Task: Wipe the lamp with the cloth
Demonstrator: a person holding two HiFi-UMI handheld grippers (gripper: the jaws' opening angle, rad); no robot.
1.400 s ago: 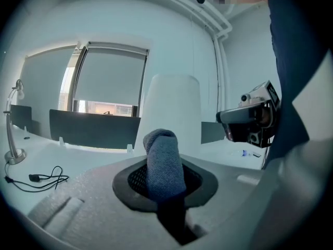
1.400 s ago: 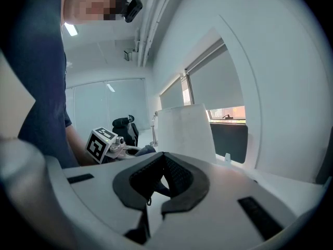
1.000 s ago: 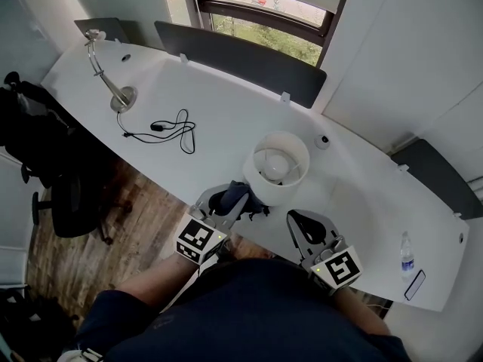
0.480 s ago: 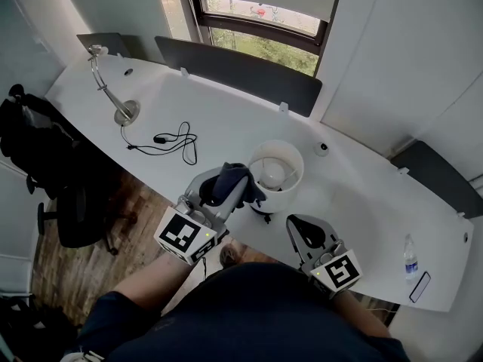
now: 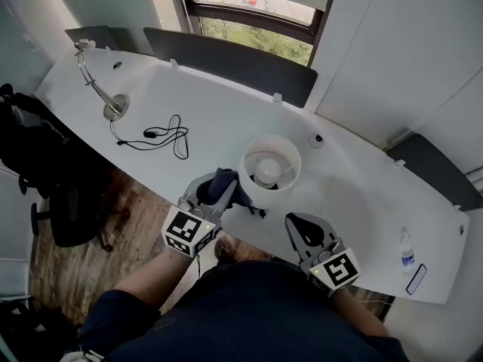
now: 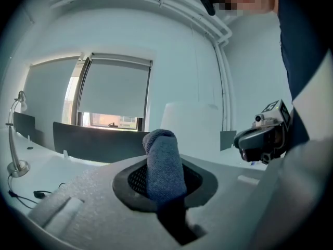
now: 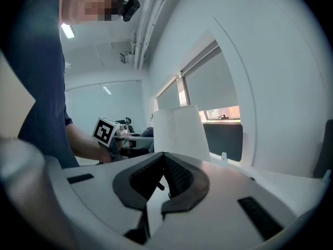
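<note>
The lamp, with its white drum shade [image 5: 269,170] [image 6: 190,126] [image 7: 179,132], stands near the front edge of the white desk [image 5: 226,119]. Its bulb shows inside from above. My left gripper [image 5: 211,194] [image 6: 165,178] is shut on a dark blue cloth [image 5: 224,183] [image 6: 164,160]. It holds the cloth right at the shade's left side; I cannot tell whether they touch. My right gripper [image 5: 306,232] [image 7: 163,163] hangs at the desk's front edge, right of the lamp, shut with nothing between its pads.
A silver gooseneck lamp [image 5: 98,81] stands at the desk's far left, with a black cable [image 5: 155,134] beside it. A water bottle [image 5: 408,253] and a phone [image 5: 417,279] lie at the right end. A dark panel [image 5: 226,55] lines the back edge. A black chair [image 5: 60,202] stands on the wooden floor.
My left gripper lifted the cloth from the desk's front edge up beside the shade's left side, then eased slightly down. The right gripper has hardly moved.
</note>
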